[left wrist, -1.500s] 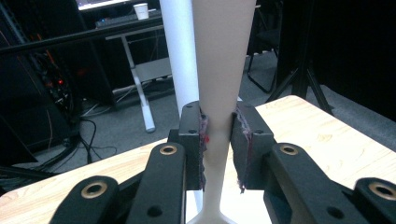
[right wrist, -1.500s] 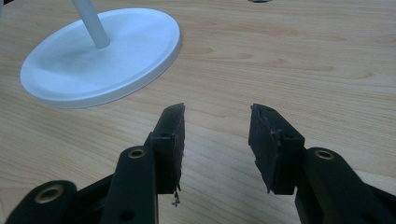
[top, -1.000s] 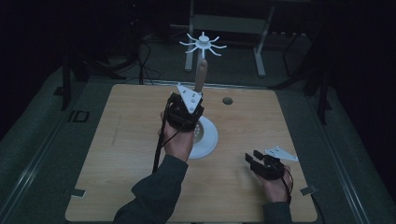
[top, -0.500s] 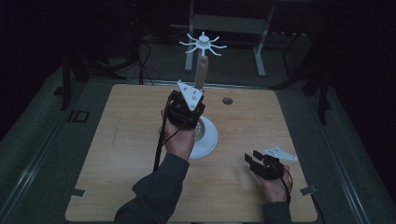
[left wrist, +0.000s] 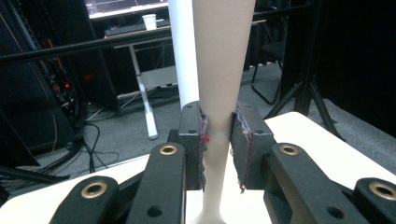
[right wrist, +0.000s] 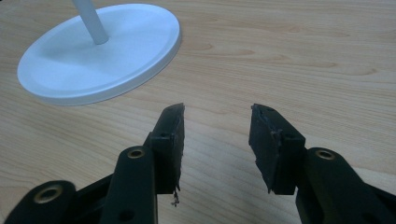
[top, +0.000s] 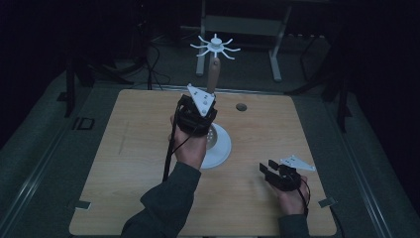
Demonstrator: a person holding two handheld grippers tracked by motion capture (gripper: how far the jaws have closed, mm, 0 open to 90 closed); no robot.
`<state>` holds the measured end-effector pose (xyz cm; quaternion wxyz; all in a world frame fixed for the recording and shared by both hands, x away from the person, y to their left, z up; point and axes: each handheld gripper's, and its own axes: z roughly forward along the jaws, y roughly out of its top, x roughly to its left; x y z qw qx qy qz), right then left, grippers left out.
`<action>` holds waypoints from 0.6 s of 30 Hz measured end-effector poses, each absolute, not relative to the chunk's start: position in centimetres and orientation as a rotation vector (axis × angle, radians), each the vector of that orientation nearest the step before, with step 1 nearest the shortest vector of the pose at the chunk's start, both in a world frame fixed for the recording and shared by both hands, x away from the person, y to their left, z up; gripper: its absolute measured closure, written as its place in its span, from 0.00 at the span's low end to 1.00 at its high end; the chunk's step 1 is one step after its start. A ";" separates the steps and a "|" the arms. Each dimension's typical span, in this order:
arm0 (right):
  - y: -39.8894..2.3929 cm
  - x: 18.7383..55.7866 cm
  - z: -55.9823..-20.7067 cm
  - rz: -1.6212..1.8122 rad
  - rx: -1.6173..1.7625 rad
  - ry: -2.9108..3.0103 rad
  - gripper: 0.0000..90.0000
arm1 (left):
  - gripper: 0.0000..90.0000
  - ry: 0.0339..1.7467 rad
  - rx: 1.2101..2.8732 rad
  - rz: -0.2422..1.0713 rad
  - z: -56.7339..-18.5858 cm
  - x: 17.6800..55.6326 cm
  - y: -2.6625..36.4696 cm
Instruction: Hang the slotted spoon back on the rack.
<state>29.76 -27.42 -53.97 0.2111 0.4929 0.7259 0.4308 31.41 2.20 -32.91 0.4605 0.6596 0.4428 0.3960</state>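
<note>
Light matt wood-grain table [right wrist: 289, 60], smooth white plastic-looking stand base [right wrist: 100, 53]; matt black jaws with frayed pads [right wrist: 173, 135]

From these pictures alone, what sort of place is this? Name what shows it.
Probably a lab or recording studio, not a home. A lone wooden table stands in a dark room, cables trail across the floor, and a desk behind carries a lit monitor and a keyboard.
</note>
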 end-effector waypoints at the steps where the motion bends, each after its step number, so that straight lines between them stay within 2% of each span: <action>1: -27.4 29.8 -54.0 1.197 1.370 2.017 0.61 | 0.83 1.090 1.623 0.975 -32.9 31.4 2.2; 18: -27.5 29.7 -53.9 1.202 1.371 2.012 0.61 | 0.83 1.125 1.638 0.982 -33.0 32.6 2.1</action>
